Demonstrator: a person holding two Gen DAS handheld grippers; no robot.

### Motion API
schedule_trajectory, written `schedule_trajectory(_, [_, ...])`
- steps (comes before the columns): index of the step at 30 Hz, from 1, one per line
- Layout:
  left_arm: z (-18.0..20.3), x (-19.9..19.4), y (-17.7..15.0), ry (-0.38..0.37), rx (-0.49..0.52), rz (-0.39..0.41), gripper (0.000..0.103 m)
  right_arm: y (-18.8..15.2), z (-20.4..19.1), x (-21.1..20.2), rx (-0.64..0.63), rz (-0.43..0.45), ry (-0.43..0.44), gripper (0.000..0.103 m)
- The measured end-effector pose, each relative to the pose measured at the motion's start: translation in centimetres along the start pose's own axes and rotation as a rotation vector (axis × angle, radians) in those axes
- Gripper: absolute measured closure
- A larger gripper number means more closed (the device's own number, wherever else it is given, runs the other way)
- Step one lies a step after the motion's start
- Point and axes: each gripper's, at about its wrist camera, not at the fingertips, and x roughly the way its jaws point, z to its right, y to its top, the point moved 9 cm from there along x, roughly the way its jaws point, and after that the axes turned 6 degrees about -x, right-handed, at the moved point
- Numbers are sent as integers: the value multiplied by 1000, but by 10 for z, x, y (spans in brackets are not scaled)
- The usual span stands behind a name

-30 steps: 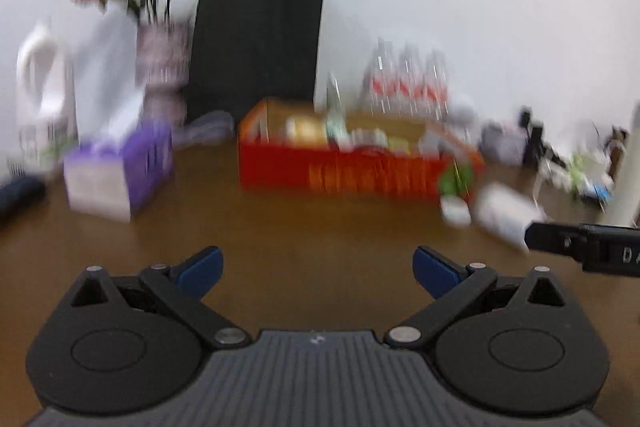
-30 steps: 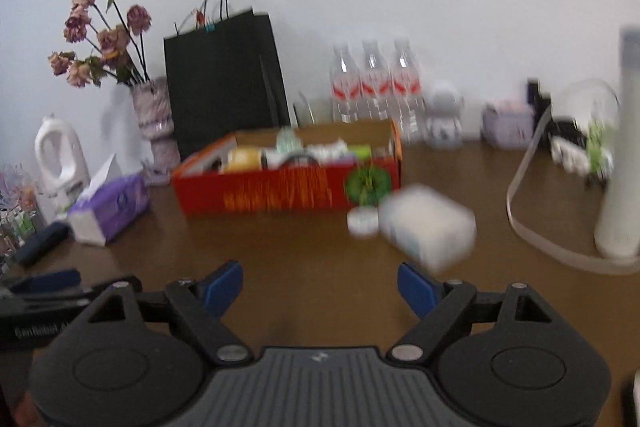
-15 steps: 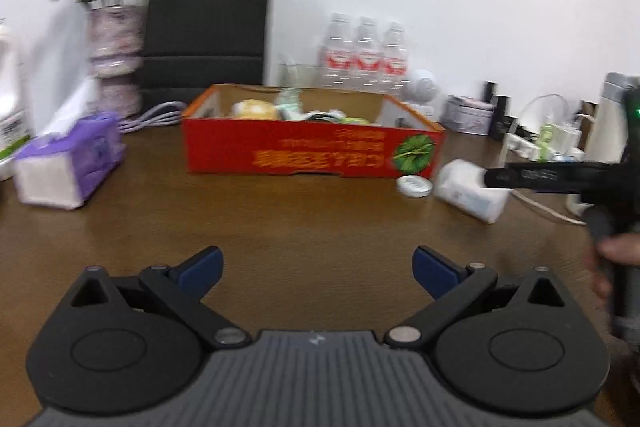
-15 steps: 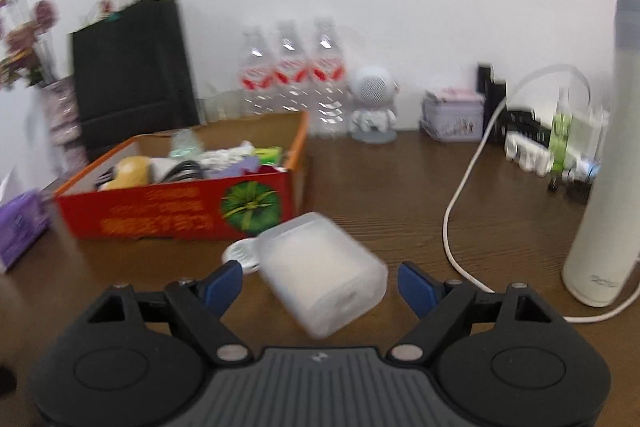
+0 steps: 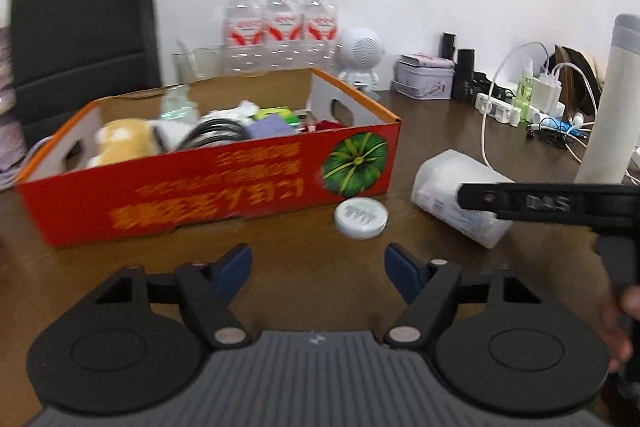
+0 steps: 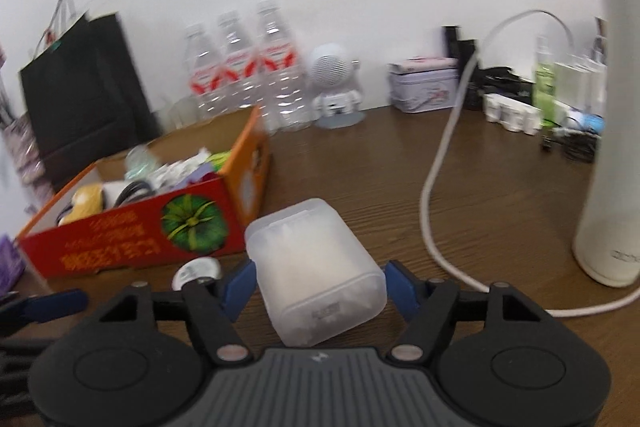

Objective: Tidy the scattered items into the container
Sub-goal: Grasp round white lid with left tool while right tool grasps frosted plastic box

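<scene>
Right gripper (image 6: 316,289): jaws have just been closing; the tub (image 6: 316,267) lies between the blue pads, which stand at its sides — whether they press on it yet cannot be told.
Left gripper (image 5: 318,267): jaws have just been closing too, yet stand apart with nothing between them; aimed toward the cap (image 5: 361,218).
Tub: translucent plastic, rounded corners, white filling inside; lying on its side on the table (image 6: 360,179), just beside the box (image 6: 132,227).
Handling, tub: judged light and fairly stiff, though thin walls may flex; the smooth plastic looks slippery — best taken across its two flat sides, near the middle.
Cap: white, flat, round, on the table close to the box front, near the tub.
Handling, cap: judged light, rigid and low-lying — best pinched by its rim.
Box: red cardboard, open, already part filled.
Count, loose: one tub, one cap.
Count, behind: three bottles (image 5: 280,23), one box, one flask (image 6: 612,147).
</scene>
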Motion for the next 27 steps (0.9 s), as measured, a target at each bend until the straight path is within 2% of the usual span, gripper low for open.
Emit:
schedule_trajectory(7, [19,46,11,-43,33,-37,27,0,5,1,-2,-7,-11,32])
schedule_trajectory(8, [19,50,11,-38,32,-46,29,0,4,2,-5,-10,-7,31])
schedule_trajectory(11, [17,55,9,-50,0,-73,60,3,4,3,-18,-2,-4,31])
schedule_trajectory(14, [13,54,10,-54,-29,-68,63,1,-1,7,-40,-22,-8,31])
schedule_trajectory(15, [11,52,9,-46,-38,-65,63,-1,-3,9,-47,-37,-3,36])
schedule_trajectory(16, [8,49,8,-31,-45,-61,63,-2,-5,10,-51,-42,5,36])
schedule_trajectory(19, [-6,25,2,13,-63,-22,63,-3,-7,9,-51,-41,11,37])
schedule_trajectory(22, [-25,-16,-6,48,-114,21,63,-6,-13,5,-37,-59,49,37])
schedule_trajectory(24, [-37,-46,-14,94,-106,57,63,-9,-24,0,-33,-83,79,37])
schedule_trajectory(27, [-53,-82,-27,163,-94,76,63,-20,-51,-13,-91,-113,66,37])
